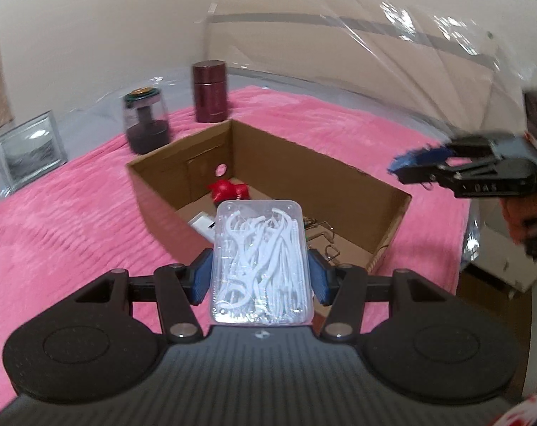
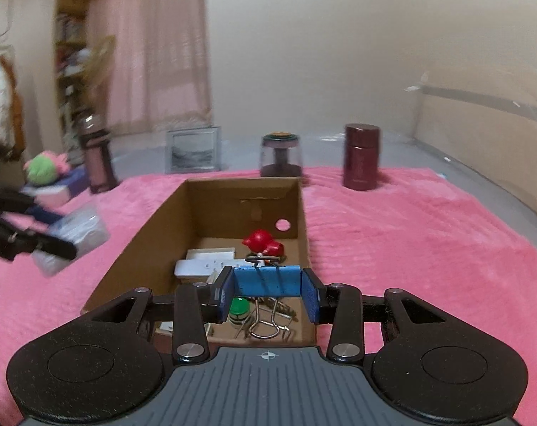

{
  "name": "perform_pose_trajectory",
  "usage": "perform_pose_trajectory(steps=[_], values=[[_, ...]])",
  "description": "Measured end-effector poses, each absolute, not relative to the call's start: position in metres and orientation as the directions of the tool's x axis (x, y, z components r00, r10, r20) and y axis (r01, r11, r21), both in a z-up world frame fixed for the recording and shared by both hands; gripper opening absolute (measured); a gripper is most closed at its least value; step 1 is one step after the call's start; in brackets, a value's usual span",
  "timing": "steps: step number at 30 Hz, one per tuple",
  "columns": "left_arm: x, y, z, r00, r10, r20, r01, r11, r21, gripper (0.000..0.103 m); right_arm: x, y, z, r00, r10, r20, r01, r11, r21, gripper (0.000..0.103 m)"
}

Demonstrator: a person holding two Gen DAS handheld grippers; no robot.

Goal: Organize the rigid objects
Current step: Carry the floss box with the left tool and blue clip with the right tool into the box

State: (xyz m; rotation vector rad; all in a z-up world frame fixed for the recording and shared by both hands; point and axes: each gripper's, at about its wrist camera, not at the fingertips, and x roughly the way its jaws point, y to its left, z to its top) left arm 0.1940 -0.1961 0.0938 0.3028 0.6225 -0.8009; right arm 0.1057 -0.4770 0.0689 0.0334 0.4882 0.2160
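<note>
My left gripper [image 1: 259, 273] is shut on a clear plastic box of white floss picks [image 1: 261, 259], held over the near end of an open cardboard box [image 1: 183, 167] on a pink blanket. In the right wrist view that floss box [image 2: 73, 241] and left gripper show blurred at the left. My right gripper [image 2: 268, 293] is shut on a blue binder clip [image 2: 266, 281], above the cardboard box [image 2: 300, 213]. From the left wrist view it [image 1: 396, 170] hovers at the right with the blue clip [image 1: 419, 158]. Inside the box lie a red figurine [image 2: 263, 241], a white block [image 2: 206, 264], a green-capped item [image 2: 239, 308] and wire clips [image 2: 265, 323].
Behind the box stand a maroon canister [image 2: 361, 156], a clear jar with a dark spool [image 2: 281, 156], a framed picture [image 2: 193, 149] and a dark bottle [image 2: 98, 156]. A green and pink plush [image 2: 44, 167] lies at the left. Clear plastic sheeting [image 1: 375, 53] covers the wall side.
</note>
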Motion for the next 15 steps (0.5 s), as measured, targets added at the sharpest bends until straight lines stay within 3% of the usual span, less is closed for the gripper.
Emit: perform_pose_trajectory(steps=[7, 15], values=[[0.220, -0.229, 0.098, 0.455, -0.555, -0.696, 0.838, 0.531, 0.125, 0.050, 0.145, -0.467, 0.080, 0.761, 0.358, -0.541, -0.456, 0.889, -0.052, 0.037], [0.251, -0.268, 0.094, 0.364, -0.516, -0.775, 0.908, 0.384, 0.170, 0.050, 0.193, -0.443, 0.068, 0.590, 0.394, -0.705, -0.665, 0.733, -0.146, 0.037]])
